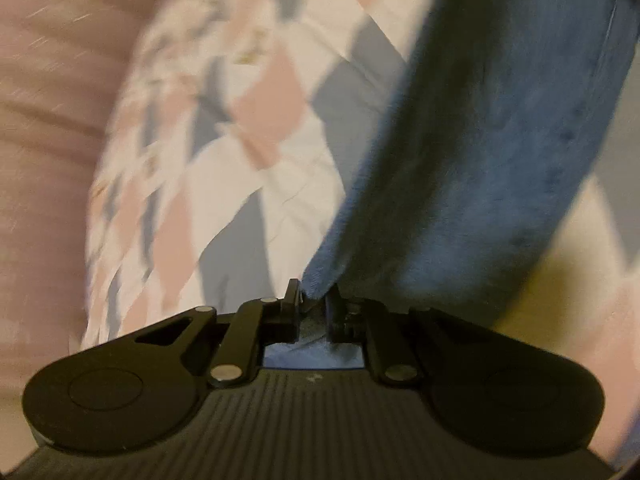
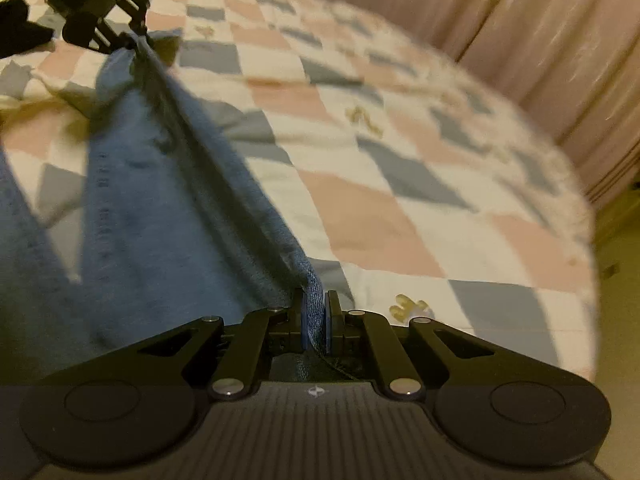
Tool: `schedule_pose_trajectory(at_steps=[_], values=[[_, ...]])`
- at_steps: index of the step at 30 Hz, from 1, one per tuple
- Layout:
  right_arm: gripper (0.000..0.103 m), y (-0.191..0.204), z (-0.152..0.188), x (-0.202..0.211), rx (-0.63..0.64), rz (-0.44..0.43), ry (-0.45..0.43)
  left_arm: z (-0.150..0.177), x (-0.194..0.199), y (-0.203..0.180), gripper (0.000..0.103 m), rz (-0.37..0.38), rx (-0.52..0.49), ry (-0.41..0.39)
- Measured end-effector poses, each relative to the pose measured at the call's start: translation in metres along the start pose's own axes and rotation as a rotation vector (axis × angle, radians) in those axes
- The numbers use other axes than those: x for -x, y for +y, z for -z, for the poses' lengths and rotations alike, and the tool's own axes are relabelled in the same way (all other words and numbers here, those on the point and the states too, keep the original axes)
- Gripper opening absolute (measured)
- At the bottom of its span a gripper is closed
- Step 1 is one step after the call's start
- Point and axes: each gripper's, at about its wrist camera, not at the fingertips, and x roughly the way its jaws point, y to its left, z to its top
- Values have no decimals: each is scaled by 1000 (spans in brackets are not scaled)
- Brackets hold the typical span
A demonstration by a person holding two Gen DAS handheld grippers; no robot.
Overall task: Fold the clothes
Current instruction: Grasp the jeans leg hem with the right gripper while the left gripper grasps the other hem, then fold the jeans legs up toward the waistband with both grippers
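Note:
A blue denim garment [image 2: 160, 216] hangs stretched above a checked bed quilt [image 2: 380, 168]. My right gripper [image 2: 316, 304] is shut on a folded denim edge that sticks up between its fingers. From there the taut edge runs to the upper left, where my left gripper [image 2: 134, 42] pinches the other end. In the left wrist view the left gripper [image 1: 314, 292] is shut on a corner of the denim garment [image 1: 480, 152], which rises to the upper right over the quilt [image 1: 260, 120]. Both views are blurred by motion.
A pink curtain [image 2: 540, 40] hangs past the far side of the bed, seen too as the pink curtain [image 1: 52, 120] on the left. A strip of yellowish floor [image 2: 616, 280] shows beside the bed's right edge. A dark object [image 2: 20, 28] lies on the quilt at the upper left.

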Motion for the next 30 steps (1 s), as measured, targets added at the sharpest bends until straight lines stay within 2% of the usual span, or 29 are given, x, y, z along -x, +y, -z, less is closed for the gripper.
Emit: schedule_pose_trajectory(at_steps=[2, 5, 8, 9, 10, 11, 12, 14, 16, 18, 19, 21, 23, 28, 30], values=[[6, 42, 11, 38, 41, 88, -7, 19, 44, -13, 9, -32, 44, -25], [6, 104, 31, 80, 23, 165, 4, 44, 117, -59, 9, -51, 123, -51], [5, 166, 60, 103, -26, 220, 70, 76, 172, -111, 10, -2, 229, -53], [9, 187, 71, 103, -51, 234, 108, 86, 182, -130, 11, 29, 276, -34], [16, 204, 82, 99, -82, 237, 179, 92, 190, -151, 14, 69, 326, -5], [33, 220, 93, 93, -117, 236, 265, 97, 199, -170, 16, 108, 374, 22], [41, 233, 103, 90, -158, 240, 318, 103, 206, -185, 17, 143, 415, 45], [42, 246, 112, 96, -313, 209, 341, 115, 221, -213, 18, 205, 499, 89], [48, 243, 118, 108, -540, 168, 327, 127, 231, -221, 19, 235, 606, 128], [49, 225, 128, 122, -792, 130, 267, 137, 237, -216, 20, 251, 717, 165], [49, 212, 134, 127, -925, 119, 229, 137, 238, -210, 20, 232, 734, 171], [49, 177, 157, 138, -1222, 100, 117, 133, 241, -198, 30, 176, 735, 161], [49, 144, 188, 145, -1507, 101, -10, 125, 237, -185, 32, 126, 729, 142], [50, 86, 250, 138, -1898, 201, -164, 92, 222, -172, 32, 101, 764, 144], [50, 72, 259, 125, -1927, 224, -125, 81, 215, -172, 34, 104, 787, 153]])
